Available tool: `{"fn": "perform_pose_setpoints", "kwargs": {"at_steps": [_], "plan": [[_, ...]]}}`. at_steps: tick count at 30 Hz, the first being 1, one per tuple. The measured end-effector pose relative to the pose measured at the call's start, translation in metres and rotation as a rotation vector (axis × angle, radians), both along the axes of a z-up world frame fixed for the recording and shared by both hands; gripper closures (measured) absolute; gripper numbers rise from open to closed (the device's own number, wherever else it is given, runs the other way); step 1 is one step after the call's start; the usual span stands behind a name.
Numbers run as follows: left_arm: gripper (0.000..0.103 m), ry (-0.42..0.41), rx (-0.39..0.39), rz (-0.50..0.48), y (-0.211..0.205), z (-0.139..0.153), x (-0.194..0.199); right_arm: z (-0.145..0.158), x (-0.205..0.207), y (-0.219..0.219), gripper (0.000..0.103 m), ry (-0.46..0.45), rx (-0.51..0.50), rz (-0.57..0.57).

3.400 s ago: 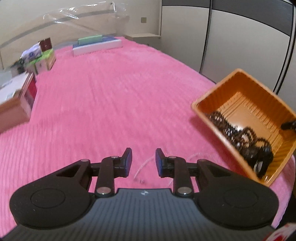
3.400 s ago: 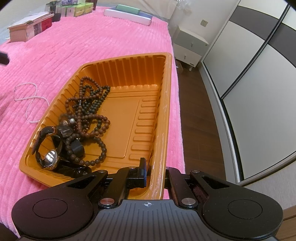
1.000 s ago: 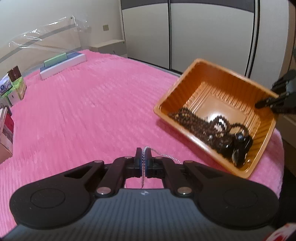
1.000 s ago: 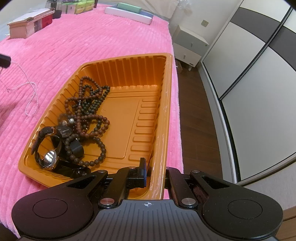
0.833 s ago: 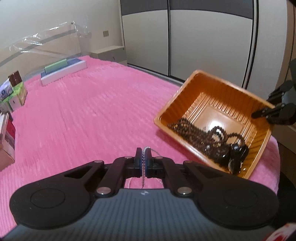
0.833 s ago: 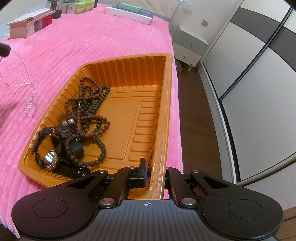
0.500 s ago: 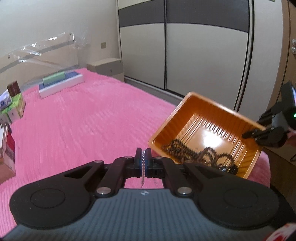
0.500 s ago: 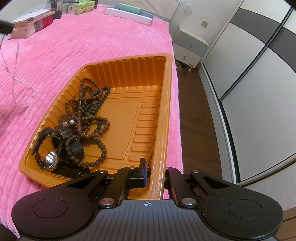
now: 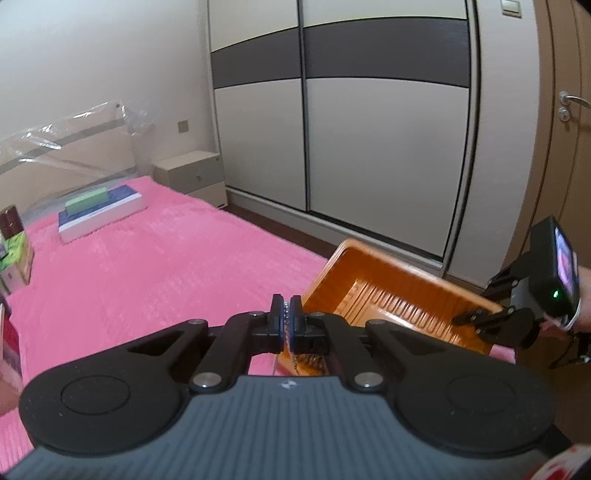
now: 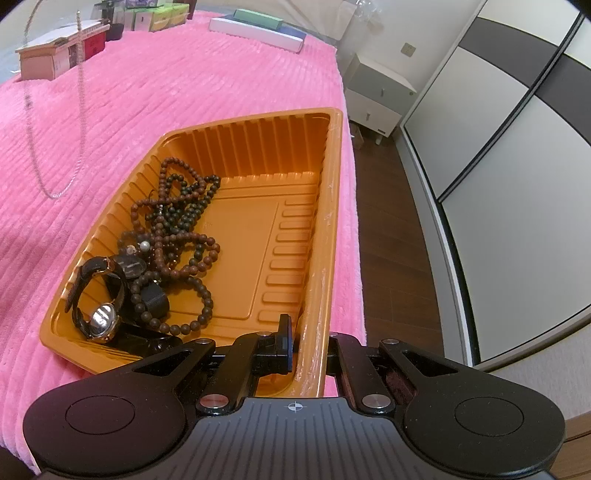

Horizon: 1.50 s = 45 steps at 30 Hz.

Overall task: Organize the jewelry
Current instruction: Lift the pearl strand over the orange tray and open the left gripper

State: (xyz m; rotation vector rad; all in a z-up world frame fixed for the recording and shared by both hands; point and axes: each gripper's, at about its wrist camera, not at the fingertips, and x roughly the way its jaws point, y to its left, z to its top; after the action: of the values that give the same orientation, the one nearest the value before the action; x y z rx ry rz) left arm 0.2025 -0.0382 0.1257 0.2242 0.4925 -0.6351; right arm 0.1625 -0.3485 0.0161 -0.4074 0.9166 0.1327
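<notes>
A thin silver chain [image 10: 55,192] hangs in a long loop above the pink bed cover, left of the orange tray [image 10: 325,206]. My left gripper [image 9: 286,320] is shut on the chain [image 9: 286,318], whose beads show between the pads. In the left wrist view the orange tray [image 9: 373,269] sits just right of and below the fingertips. My right gripper [image 10: 306,339] is shut on the tray's near right rim and holds it tilted. Brown bead strands [image 10: 173,221] and a black wristwatch [image 10: 99,291] lie in the tray's left half.
The pink bed cover [image 10: 184,88] stretches far to the left. A wooden box [image 10: 48,59] and small cartons [image 10: 155,18] stand at its far edge, with stacked flat boxes [image 9: 99,210] near the headboard. Wardrobe doors [image 9: 369,147] and a nightstand [image 10: 376,96] lie beyond the bed's right edge.
My left gripper has risen with the chain, which now hangs free of the cover. The tray has dropped lower in the left view. The right gripper has not moved.
</notes>
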Motion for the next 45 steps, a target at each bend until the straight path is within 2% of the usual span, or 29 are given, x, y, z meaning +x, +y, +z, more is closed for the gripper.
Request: {"fn": "perform_pose_setpoints", "kwargs": {"at_steps": [14,28,36,45], "plan": [[0.101,-0.033,-0.026,-0.114,-0.065,0.023,0.006,0.0,-0.002,-0.003,0.099,-0.004,0.015,0.001],[0.101,0.111,0.086,-0.174,-0.13,-0.046,0.026,-0.008,0.002,-0.007,0.099,0.008,0.022,-0.006],[0.101,0.148,0.09,-0.174,-0.133,-0.063,0.032,-0.009,0.002,-0.009,0.099,0.012,0.031,-0.008],[0.101,0.169,0.092,-0.165,-0.137,-0.067,0.036,-0.011,0.003,-0.011,0.099,0.012,0.039,-0.009]]}}
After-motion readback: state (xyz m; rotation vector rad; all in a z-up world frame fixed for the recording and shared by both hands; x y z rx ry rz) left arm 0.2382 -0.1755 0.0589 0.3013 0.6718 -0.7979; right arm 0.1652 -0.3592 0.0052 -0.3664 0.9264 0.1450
